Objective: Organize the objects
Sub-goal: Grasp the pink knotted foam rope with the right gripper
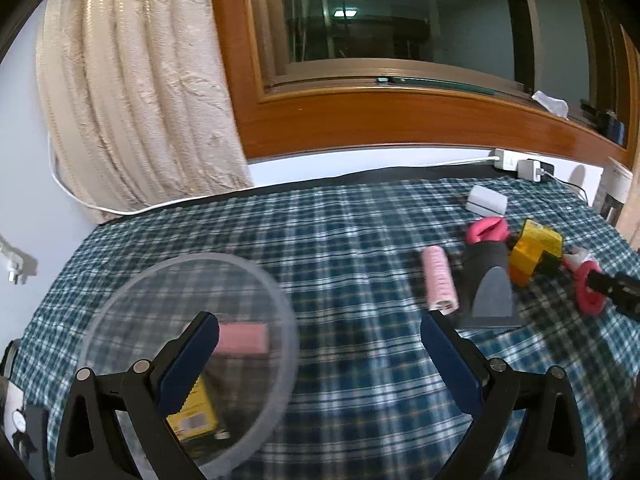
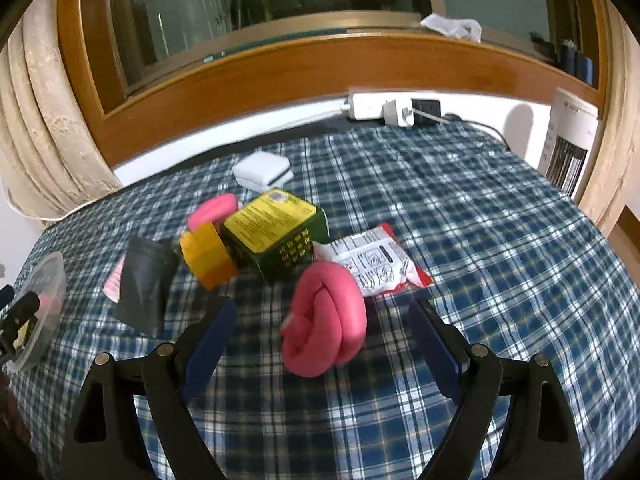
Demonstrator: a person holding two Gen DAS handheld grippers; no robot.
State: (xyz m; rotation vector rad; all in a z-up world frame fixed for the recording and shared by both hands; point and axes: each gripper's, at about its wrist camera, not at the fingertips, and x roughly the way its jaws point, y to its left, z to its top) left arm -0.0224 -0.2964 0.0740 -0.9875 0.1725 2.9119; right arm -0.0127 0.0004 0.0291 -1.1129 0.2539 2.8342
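A clear round container (image 1: 280,300) stands at the left of the plaid-covered table (image 1: 340,232). It holds a pink block (image 1: 244,338) and a yellow box (image 1: 196,416). My left gripper (image 1: 318,320) hangs open beside it, its left finger over the container and nothing held. In the right wrist view my right gripper (image 2: 320,308) is open, with a pink foam roll (image 2: 324,324) between its fingers, untouched. Behind it lie a green and yellow box (image 2: 276,228), a yellow block (image 2: 206,256), a black pouch (image 2: 146,284), a white and red packet (image 2: 376,260) and a second pink foam roll (image 2: 212,208).
A pink patterned cylinder (image 1: 439,280) lies left of the black pouch (image 1: 490,280). A white box (image 2: 262,170) sits further back. A power strip with chargers (image 2: 384,110) and cables runs along the far edge under the wooden window frame. A curtain (image 1: 132,100) hangs at the left.
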